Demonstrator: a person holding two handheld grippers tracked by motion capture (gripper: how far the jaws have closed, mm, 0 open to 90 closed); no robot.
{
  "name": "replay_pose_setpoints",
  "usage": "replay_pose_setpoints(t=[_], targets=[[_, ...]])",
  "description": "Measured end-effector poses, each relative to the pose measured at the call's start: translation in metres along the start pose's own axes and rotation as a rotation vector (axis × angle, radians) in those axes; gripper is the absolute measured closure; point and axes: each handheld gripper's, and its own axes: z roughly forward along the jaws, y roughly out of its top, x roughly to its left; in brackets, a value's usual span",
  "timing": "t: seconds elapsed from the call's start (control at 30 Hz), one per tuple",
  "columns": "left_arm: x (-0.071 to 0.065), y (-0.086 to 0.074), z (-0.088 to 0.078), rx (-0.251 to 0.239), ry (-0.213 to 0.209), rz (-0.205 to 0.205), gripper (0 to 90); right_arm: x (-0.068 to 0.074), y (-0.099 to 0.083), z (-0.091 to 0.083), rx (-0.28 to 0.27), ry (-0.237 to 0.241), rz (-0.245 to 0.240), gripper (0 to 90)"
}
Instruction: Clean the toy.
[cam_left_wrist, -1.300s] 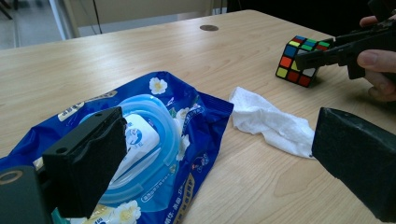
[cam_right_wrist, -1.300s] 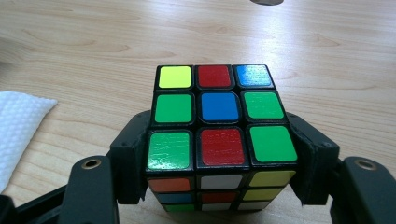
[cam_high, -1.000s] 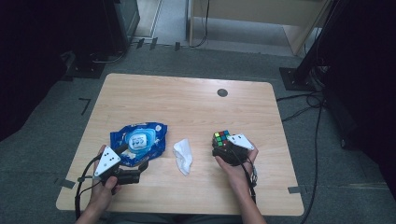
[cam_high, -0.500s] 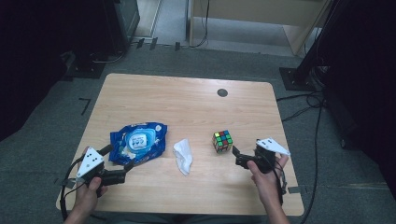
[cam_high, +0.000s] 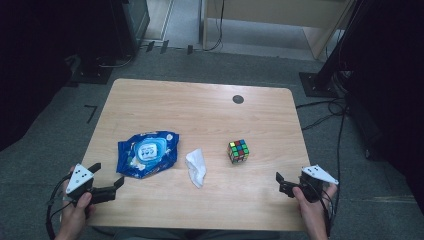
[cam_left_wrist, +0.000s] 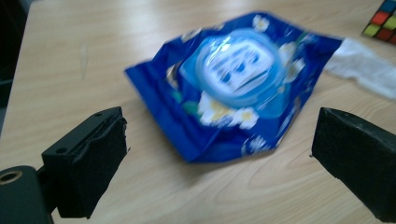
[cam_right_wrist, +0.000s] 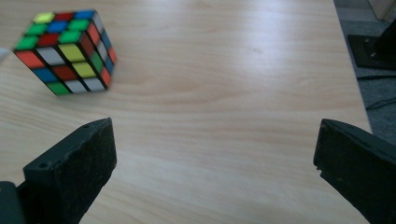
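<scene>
Your right gripper (cam_high: 281, 183) has just opened its jaws wide with nothing between them; the Rubik's cube (cam_high: 238, 151) sits on the table (cam_high: 200, 110), apart, up-left of it. Your left gripper (cam_high: 106, 179) gapes too, just short of the wet-wipes pack (cam_high: 146, 152).

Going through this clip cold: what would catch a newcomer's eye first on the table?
The multicoloured puzzle cube stands alone right of the table's middle, with no gripper touching it. Left of it lie a crumpled white wipe and a glossy blue wipes pack, lid up. Both grippers sit at the near edge with jaws wide and empty: the left gripper by the pack, the right gripper near the right corner.
</scene>
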Motion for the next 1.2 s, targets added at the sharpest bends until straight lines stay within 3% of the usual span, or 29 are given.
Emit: replay_pose_setpoints(t=[0.23,0.33,0.43,0.6,0.77,0.87,1.2], targets=[[0.016,-0.018,0.005,0.081,0.065,-0.038,3.6,-0.023,-0.026,-0.002,0.057,-0.017,0.011,0.0],[0.015,-0.018,0.008,0.112,0.113,-0.009,5.7,-0.029,-0.033,-0.003,0.079,-0.002,0.022,0.0],[0.014,-0.018,0.013,0.165,0.126,-0.001,6.2,-0.031,-0.039,0.000,0.119,-0.014,0.016,0.0],[0.010,-0.019,0.021,0.247,0.132,0.029,6.2,-0.030,-0.038,0.001,0.129,-0.020,0.006,0.0],[0.009,-0.019,0.021,0.250,0.118,0.030,6.2,-0.023,-0.038,0.005,0.170,-0.037,-0.052,0.0],[0.011,-0.019,0.022,0.263,0.083,0.004,6.2,-0.023,-0.038,0.005,0.170,-0.038,-0.050,0.0],[0.012,-0.018,0.024,0.266,0.084,0.000,5.6,-0.023,-0.038,0.005,0.169,-0.038,-0.050,0.0]])
